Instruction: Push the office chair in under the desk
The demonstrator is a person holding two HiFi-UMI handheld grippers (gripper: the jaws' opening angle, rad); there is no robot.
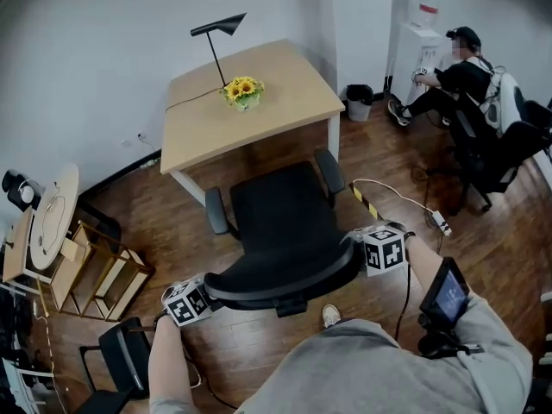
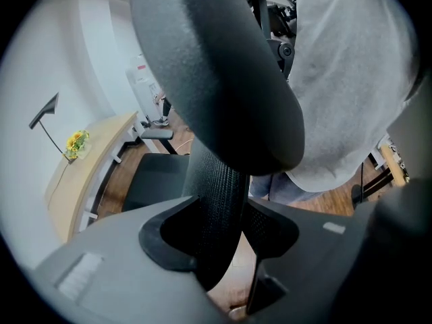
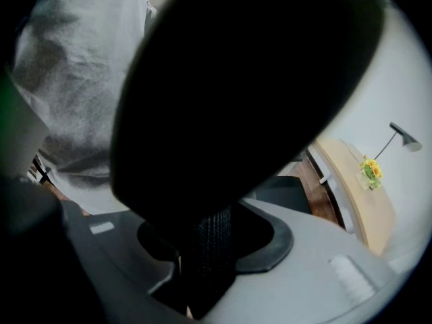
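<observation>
A black office chair [image 1: 285, 222] stands on the wood floor with its seat facing the light wooden desk [image 1: 285, 93], just short of the desk's front edge. My left gripper [image 1: 205, 293] is shut on the left end of the chair's backrest, and the black mesh edge [image 2: 216, 208] fills the gap between its jaws [image 2: 226, 248]. My right gripper [image 1: 355, 254] is shut on the right end of the backrest. In the right gripper view the mesh [image 3: 210, 238] sits between the jaws [image 3: 202, 262], and the padded top rim hides most of the scene.
A black desk lamp [image 1: 220, 33] and a pot of sunflowers [image 1: 242, 91] stand on the desk. A cable with a power strip [image 1: 438, 221] lies on the floor at right. A seated person [image 1: 453, 80] and dark chairs are at back right; wooden shelves [image 1: 95, 270] at left.
</observation>
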